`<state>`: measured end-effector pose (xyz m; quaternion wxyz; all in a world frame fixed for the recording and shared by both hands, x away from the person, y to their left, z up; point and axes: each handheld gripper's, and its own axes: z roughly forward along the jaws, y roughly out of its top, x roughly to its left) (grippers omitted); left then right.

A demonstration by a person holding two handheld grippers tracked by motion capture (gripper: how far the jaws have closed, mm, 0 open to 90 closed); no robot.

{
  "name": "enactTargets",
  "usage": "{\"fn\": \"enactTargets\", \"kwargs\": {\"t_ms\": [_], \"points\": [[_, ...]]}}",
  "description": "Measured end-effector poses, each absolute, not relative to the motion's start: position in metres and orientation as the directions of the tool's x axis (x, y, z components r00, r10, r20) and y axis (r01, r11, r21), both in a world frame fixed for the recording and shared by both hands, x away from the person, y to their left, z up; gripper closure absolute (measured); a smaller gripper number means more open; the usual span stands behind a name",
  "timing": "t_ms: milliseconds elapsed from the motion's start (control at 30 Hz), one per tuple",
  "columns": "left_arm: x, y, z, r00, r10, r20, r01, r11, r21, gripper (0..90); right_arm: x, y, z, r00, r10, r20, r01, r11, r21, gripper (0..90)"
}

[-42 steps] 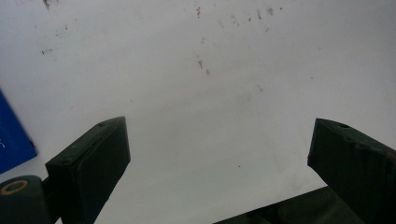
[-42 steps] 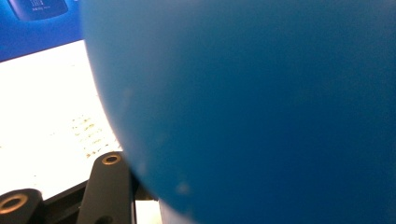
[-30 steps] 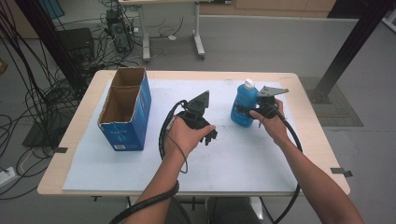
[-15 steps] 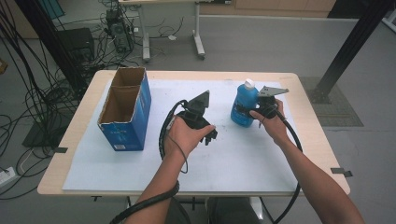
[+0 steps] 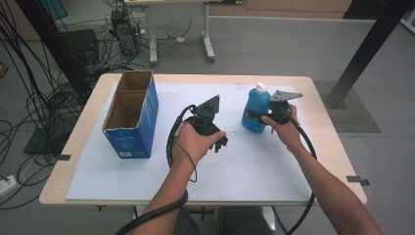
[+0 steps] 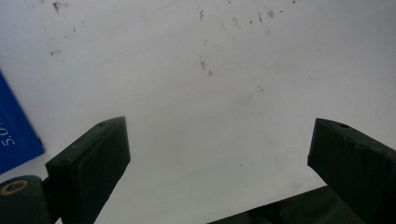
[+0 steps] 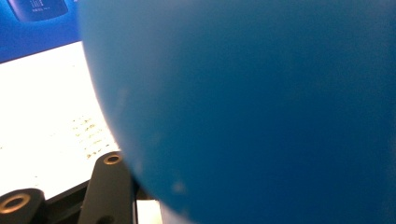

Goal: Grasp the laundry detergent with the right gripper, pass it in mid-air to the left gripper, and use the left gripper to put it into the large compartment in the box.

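item: blue bottle (image 5: 255,115), upright, right side of tabletop (image 5: 244,166). right gripper (image 5: 274,115) jaws clamped on its body, prob. for lifting. left gripper (image 5: 208,128) jaws apart, idle mid-tabletop. open box (image 5: 132,115) w/ top up, likely destination.

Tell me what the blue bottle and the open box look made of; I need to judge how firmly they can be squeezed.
The blue bottle looks like smooth, slightly glossy plastic with a white cap. The open box looks like cardboard: brown raw inside and flaps, blue printed outside.
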<state>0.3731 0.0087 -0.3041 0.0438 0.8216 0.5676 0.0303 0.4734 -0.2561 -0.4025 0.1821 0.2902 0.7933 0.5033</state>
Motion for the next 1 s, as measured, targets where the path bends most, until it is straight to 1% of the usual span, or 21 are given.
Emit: {"fn": "enactTargets", "kwargs": {"t_ms": [1000], "points": [[0.3721,0.0071,-0.3053,0.354,0.935,0.003,0.930,-0.352,0.106,6.1,0.4736,-0.2563,-0.4025,-0.765,0.644,0.005,0.279,0.324,0.904,43.5]]}}
